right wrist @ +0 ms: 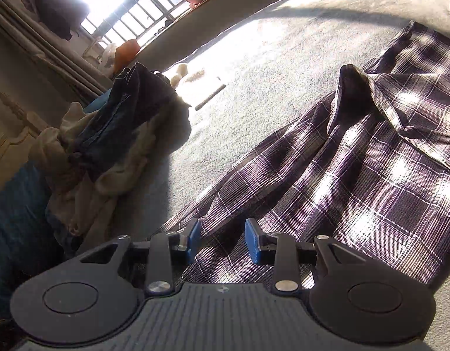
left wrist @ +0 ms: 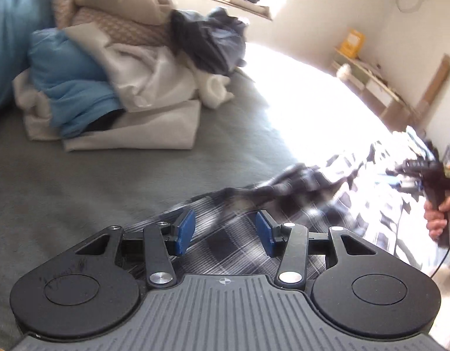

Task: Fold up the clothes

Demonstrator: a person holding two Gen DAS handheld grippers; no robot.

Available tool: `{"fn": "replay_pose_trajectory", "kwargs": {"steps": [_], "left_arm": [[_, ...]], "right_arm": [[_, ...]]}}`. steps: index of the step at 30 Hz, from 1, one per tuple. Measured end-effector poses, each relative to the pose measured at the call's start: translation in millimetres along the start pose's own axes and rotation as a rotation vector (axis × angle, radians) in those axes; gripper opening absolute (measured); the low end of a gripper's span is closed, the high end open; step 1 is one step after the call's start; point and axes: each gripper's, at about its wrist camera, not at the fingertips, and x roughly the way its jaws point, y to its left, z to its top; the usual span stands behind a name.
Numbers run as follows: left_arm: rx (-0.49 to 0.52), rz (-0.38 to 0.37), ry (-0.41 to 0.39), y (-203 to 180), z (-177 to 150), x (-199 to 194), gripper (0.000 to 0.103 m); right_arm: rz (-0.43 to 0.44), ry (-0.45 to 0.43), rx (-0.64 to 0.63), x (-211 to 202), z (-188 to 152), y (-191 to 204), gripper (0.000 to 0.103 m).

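- Plaid shirt (right wrist: 356, 175), dark purple-and-white checked cotton, is lying spread but rumpled on the grey-green bed cover (right wrist: 254, 73), one corner standing up in a peak near its middle.
- Left gripper (left wrist: 225, 234) is hovering low over the shirt's edge, blue pads (left wrist: 185, 231) parted, cloth showing under the gap but not pinched.
- Right gripper (right wrist: 222, 241) is likewise poised above a hem, jaws apart, nothing clamped between them.
- Judgement: step in hand looks like taking hold of the shirt to flatten it before folding. Doing it well means biting a single layer at the hem, both grippers on matching corners, then drawing apart so the raised peak and long creases are pulled out.
- Risk, as I read it: grabbing bunched folds would lock the wrinkles in.
- Left wrist view alone is showing the pile of white, beige and blue laundry (left wrist: 108, 87) stacked far up the bed, plus the person's hand (left wrist: 438, 216) gripping the other tool's handle at the right edge; the shirt is motion-blurred there.
- Right wrist view alone is showing the weave sharply, a dark blue pair of jeans (right wrist: 125, 117) heaped on pale cloth, and the barred window (right wrist: 137, 3).
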Motion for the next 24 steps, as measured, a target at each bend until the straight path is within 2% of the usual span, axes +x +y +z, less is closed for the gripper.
{"fn": "replay_pose_trajectory", "kwargs": {"steps": [1, 5, 7, 11, 13, 15, 19, 21, 24], "left_arm": [[0.05, -0.01, 0.012, -12.5, 2.3, 7.4, 0.046], [0.122, -0.04, -0.009, -40.3, -6.3, 32.9, 0.046], [0.127, -0.032, -0.028, -47.1, -12.5, 47.5, 0.046], [0.066, -0.016, -0.059, -45.6, -17.6, 71.7, 0.046], [0.025, -0.007, -0.056, -41.1, -18.8, 81.2, 0.046], [-0.017, -0.017, -0.049, -34.0, -20.8, 86.9, 0.046], [-0.025, -0.046, -0.059, -27.9, -21.7, 85.6, 0.046], [-0.014, -0.063, -0.065, -27.7, -18.8, 82.5, 0.046], [-0.005, -0.103, -0.098, -28.1, -13.7, 78.6, 0.046]], "right_arm": [[0.01, 0.021, 0.01, 5.6, -0.9, -0.8, 0.023], [0.015, 0.081, -0.03, 27.5, -5.2, 9.1, 0.017], [-0.001, 0.104, -0.083, 38.4, -7.3, 18.6, 0.016], [-0.065, 0.151, -0.197, 61.4, -14.2, 35.0, 0.015], [-0.082, 0.131, -0.208, 67.4, -12.6, 36.4, 0.014], [-0.081, 0.074, -0.199, 69.2, -4.8, 37.5, 0.014], [-0.066, -0.051, -0.146, 69.7, 14.9, 31.6, 0.014], [-0.048, -0.064, -0.123, 67.4, 20.2, 28.0, 0.014], [0.0, -0.046, -0.153, 59.9, 16.4, 32.3, 0.015]]}}
